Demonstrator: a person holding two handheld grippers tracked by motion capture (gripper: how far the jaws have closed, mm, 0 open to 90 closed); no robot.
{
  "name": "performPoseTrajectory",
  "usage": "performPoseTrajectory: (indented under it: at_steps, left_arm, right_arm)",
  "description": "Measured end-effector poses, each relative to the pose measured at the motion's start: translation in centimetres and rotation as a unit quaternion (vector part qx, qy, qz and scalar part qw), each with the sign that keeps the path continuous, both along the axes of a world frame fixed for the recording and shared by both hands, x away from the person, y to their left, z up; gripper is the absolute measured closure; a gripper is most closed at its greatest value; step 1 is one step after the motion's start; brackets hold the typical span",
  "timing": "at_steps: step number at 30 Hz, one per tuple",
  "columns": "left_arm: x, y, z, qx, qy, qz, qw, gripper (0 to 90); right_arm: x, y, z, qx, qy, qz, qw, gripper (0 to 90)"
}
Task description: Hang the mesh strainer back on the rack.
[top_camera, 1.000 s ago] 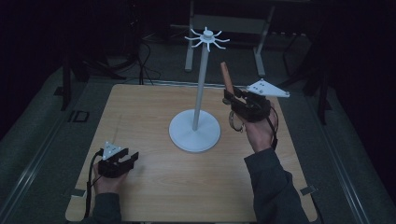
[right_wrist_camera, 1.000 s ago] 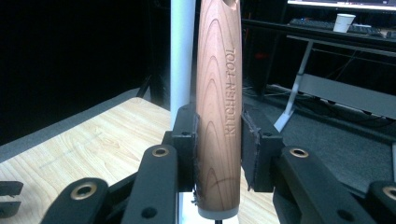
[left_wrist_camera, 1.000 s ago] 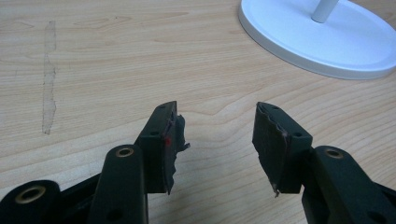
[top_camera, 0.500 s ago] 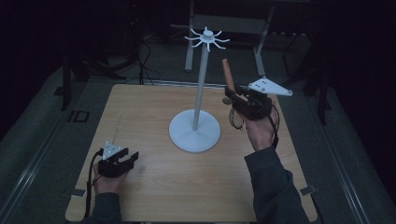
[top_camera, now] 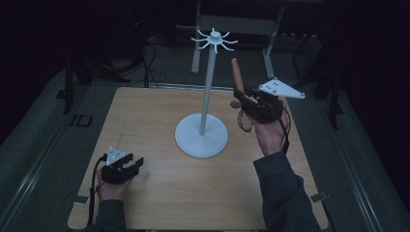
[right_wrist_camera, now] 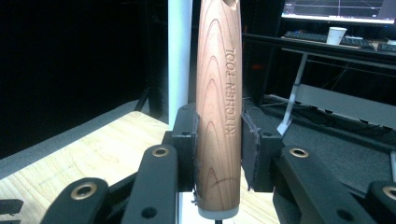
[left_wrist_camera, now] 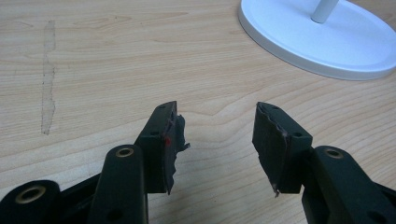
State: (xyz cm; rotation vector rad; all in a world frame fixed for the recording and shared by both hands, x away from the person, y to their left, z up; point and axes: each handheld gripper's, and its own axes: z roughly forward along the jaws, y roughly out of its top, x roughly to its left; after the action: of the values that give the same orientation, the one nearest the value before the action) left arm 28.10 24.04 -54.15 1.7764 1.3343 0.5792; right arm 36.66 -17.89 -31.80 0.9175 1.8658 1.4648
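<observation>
A white stand point(top_camera: 207, 92) rises from a round base point(top_camera: 201, 137) at the table's middle, and a ring of hooks point(top_camera: 213, 39) crowns it. My right gripper point(top_camera: 241, 96) hovers just right of the pole, shut on a wooden handle point(top_camera: 237, 75) that points up. In the right gripper view the handle point(right_wrist_camera: 218, 93) reads "KITCHEN TOOL" and is clamped between the jaws of my right gripper point(right_wrist_camera: 218, 135), with the pole point(right_wrist_camera: 180, 56) just behind. Its lower end is hidden. My left gripper point(top_camera: 135, 162) rests open at the front left. Nothing lies between the jaws of my left gripper point(left_wrist_camera: 217, 140), and the base point(left_wrist_camera: 336, 44) is ahead to the right.
The wooden table point(top_camera: 145, 116) is ringed by dark floor. A metal frame point(top_camera: 270, 29) stands behind its far edge. A desk with a monitor point(right_wrist_camera: 341, 9) and a cup point(right_wrist_camera: 337, 35) lies beyond the table. A pale streak point(left_wrist_camera: 46, 84) marks the wood near my left gripper.
My right gripper has drifted slightly right and up with the wooden handle. The left gripper has stayed where it was.
</observation>
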Motion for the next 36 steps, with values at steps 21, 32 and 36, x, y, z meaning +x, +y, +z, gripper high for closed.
performPoseTrajectory:
  at_steps: [21, 32, 36]
  left_arm:
    - [0.0, 0.0, 0.0, -0.002, 0.0, -0.001, 1.0, 50.6]
    - [0.0, 0.0, 0.0, -0.004, -0.001, 0.0, 1.0, 50.7]
    - [0.0, 0.0, 0.1, -0.004, -0.001, 0.0, 1.0, 50.6]
  right_arm:
    - [-0.1, -0.5, 0.5, 0.017, -0.008, -0.003, 0.9998, 69.4]
    - [-0.2, -0.4, 0.8, 0.025, -0.014, -0.006, 0.9996, 69.4]
    - [-0.2, -0.3, 1.0, 0.029, -0.015, -0.002, 0.9995, 69.4]
